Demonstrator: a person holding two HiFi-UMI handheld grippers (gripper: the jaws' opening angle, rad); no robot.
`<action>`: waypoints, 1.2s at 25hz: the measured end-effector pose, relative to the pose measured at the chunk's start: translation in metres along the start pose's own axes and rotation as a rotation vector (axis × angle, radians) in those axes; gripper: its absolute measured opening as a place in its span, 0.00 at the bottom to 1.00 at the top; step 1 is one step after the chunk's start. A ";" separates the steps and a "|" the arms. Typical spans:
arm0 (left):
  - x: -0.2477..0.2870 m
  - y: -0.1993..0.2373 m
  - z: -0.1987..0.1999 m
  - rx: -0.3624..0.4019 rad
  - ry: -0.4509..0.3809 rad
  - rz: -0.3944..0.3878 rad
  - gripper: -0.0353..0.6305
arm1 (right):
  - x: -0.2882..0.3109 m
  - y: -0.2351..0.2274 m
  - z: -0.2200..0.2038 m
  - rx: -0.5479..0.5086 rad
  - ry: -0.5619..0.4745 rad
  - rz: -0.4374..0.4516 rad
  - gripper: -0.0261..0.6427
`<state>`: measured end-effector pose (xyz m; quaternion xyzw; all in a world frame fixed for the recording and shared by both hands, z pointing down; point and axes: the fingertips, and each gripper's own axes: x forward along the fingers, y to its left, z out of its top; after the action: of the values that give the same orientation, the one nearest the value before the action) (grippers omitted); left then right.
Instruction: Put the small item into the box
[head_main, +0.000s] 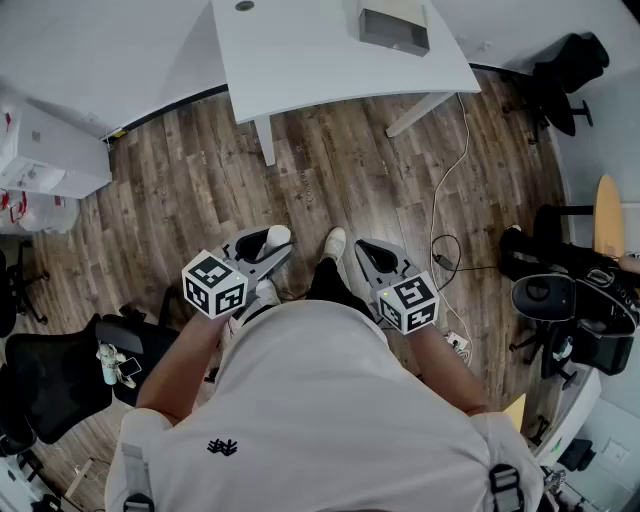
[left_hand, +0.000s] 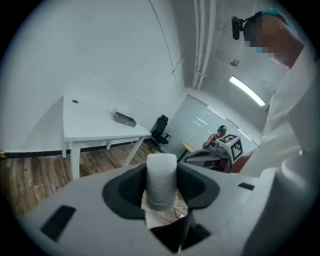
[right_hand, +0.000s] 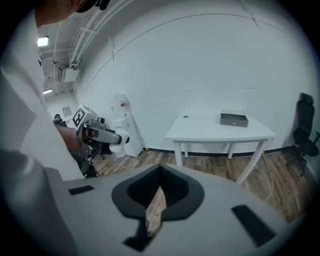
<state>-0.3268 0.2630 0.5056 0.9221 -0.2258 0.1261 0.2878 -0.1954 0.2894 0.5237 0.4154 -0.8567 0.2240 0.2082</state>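
The left gripper (head_main: 266, 243) holds a small white roll (left_hand: 161, 179) upright between its jaws. The jaws stand fairly wide and press on the roll from both sides. The right gripper (right_hand: 160, 169) is empty, its jaws closed with the tips meeting. In the head view both grippers are at mid-frame, over the wooden floor (head_main: 340, 160). The box (head_main: 394, 28) sits on the white table (head_main: 300, 60) at the top of the frame, well apart from the roll.

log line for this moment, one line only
left gripper: shut on small white item | right gripper: shut, empty | box: on table, across the floor from both grippers | item not yet in box
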 end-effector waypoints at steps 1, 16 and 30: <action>0.011 -0.003 0.006 -0.005 0.000 0.002 0.32 | -0.004 -0.011 0.003 -0.003 -0.005 -0.001 0.05; 0.190 -0.009 0.119 0.034 0.035 0.016 0.32 | -0.028 -0.186 0.031 0.011 -0.079 0.014 0.05; 0.329 0.047 0.186 0.013 0.076 -0.025 0.32 | -0.029 -0.302 0.031 0.164 -0.103 -0.100 0.13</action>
<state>-0.0459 0.0057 0.4975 0.9212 -0.2024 0.1591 0.2918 0.0590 0.1225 0.5464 0.4840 -0.8233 0.2612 0.1403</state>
